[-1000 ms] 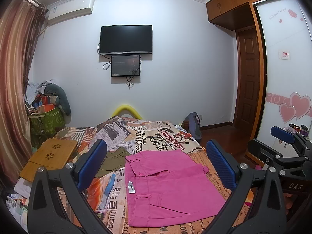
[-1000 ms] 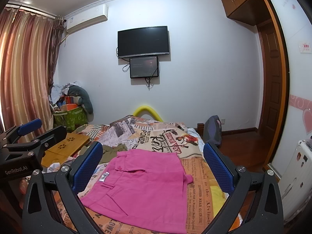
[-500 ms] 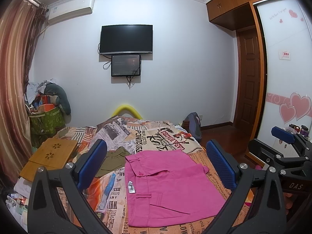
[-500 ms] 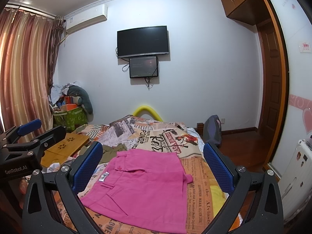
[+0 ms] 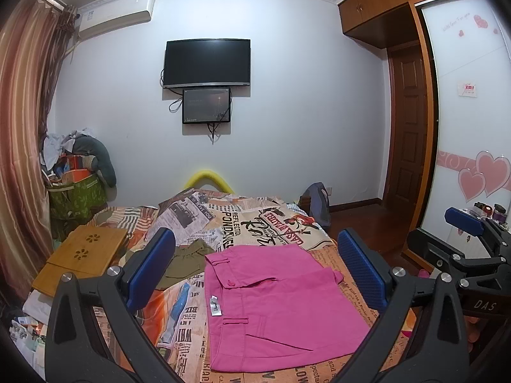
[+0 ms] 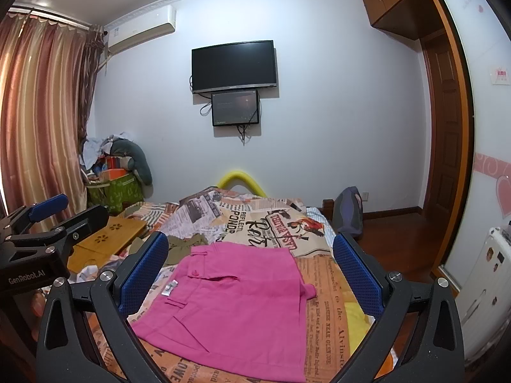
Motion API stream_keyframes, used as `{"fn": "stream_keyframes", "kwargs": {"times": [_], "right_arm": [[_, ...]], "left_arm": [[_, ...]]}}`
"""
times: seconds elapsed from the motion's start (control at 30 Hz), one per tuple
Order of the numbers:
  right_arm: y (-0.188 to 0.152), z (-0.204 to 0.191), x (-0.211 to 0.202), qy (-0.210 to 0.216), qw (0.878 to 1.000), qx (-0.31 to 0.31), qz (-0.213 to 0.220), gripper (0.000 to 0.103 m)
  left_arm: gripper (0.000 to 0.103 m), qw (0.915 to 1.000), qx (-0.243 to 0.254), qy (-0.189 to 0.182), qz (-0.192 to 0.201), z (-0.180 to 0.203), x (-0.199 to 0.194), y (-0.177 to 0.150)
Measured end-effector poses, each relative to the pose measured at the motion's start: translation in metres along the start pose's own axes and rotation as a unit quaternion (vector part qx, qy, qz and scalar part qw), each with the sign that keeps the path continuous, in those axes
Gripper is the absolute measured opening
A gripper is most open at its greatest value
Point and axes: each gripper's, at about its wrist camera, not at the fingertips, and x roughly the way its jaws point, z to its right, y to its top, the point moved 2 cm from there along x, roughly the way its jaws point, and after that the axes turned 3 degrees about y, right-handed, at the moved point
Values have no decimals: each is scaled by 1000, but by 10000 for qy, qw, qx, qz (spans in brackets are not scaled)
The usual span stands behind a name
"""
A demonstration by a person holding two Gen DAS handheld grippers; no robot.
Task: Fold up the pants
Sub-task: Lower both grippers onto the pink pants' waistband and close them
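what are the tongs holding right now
Nothing. Both the left tongs and right tongs are open above the pink pants, which lie on the bed.

Wall television (image 5: 207, 62) — olive garment (image 5: 184, 261) below

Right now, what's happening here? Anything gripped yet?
Nothing gripped. A person holds two handheld grippers above a bed; the left gripper and right gripper are both open, clear of the cloth. The pink pants lie flat on the newspaper-print bedspread, already folded into a compact rectangle, white label showing. An olive garment sits beside them, and a wooden lap tray lies further left.
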Motion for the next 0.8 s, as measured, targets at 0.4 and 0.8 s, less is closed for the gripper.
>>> {"fn": "stream_keyframes", "kwargs": {"times": [0.4, 0.8], "right_arm": [[-18, 22, 31, -157, 9988, 182, -430, 103], [-64, 68, 86, -370, 9869, 398, -1519, 103]], "left_arm": [[103, 9988, -11, 23, -485, -5, 39, -12], [103, 9812, -74, 155, -1923, -29, 147, -70]]}}
